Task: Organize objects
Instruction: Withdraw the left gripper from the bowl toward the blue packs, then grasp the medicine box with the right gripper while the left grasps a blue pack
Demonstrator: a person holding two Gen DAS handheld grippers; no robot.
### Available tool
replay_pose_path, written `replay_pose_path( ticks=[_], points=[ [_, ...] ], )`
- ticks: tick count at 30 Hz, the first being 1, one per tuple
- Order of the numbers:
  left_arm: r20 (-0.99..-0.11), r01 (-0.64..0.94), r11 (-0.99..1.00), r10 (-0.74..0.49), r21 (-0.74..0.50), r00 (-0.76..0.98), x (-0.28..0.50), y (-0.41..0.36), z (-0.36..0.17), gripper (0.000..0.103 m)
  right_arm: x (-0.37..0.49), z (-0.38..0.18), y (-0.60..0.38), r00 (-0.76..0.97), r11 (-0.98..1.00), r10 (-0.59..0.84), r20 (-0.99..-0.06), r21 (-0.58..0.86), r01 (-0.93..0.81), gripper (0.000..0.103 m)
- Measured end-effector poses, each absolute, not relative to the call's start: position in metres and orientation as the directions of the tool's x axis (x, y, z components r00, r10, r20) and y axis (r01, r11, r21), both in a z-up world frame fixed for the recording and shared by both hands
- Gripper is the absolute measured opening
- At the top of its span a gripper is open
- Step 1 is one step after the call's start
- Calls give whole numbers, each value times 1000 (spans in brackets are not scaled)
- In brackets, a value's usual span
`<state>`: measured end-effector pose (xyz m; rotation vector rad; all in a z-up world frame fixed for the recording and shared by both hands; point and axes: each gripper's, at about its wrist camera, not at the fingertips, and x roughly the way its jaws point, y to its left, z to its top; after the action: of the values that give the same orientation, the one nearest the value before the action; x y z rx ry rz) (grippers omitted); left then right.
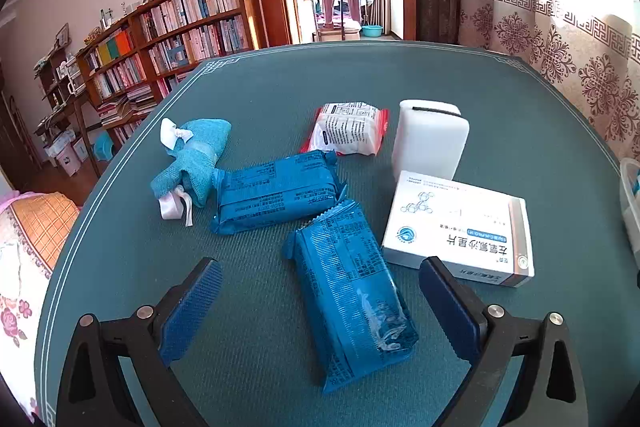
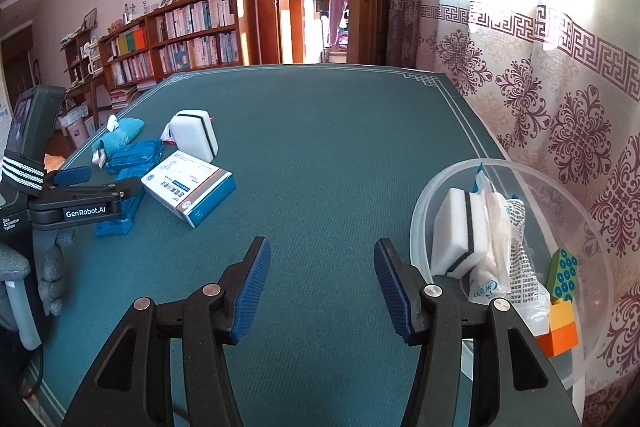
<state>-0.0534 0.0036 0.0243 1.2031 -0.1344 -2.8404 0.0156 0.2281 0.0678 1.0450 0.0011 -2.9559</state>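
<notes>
Green tabletop (image 1: 260, 87): left gripper (image 1: 320, 301) wide open, straddling near blue pack (image 1: 348, 291), pads clear. Right gripper (image 2: 322, 289) half-open, empty, beside clear bowl (image 2: 592, 227) at right.

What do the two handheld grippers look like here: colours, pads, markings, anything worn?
Both are black plastic frames with triangular cut-outs and silver pivot bolts. Each finger carries a blue ribbed pad. The left gripper, seen from the side in the right wrist view, bears white "GenRobot.AI" lettering, a "Data Acquisition System" label and a black strap with white stripes. A grey knitted glove shows below it. The right gripper matches.
</notes>
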Motion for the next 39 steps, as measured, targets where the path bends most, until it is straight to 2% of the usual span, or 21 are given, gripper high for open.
replay_pose_path(
  ticks=[12,16,18,31,39],
  points=[
    [-740,12,-994,-91,112,-666,-60,-4,18,101,-13,65,204,-743,-993,-110,-660,38,113,56],
    [-744,7,-993,-95,120,-662,-59,-9,17,101,-30,65,192,-726,-983,-172,-665,65,173,63],
    [-746,7,-993,-92,117,-660,-59,-13,17,101,-40,64,185,-716,-977,-198,-670,77,198,63],
    [-763,-2,-999,-28,38,-646,-55,-35,16,101,-113,61,146,-630,-929,-359,-689,202,309,63],
    [-768,-5,-1000,-9,17,-641,-55,-40,16,101,-134,45,130,-572,-908,-394,-720,206,366,63]
  ],
)
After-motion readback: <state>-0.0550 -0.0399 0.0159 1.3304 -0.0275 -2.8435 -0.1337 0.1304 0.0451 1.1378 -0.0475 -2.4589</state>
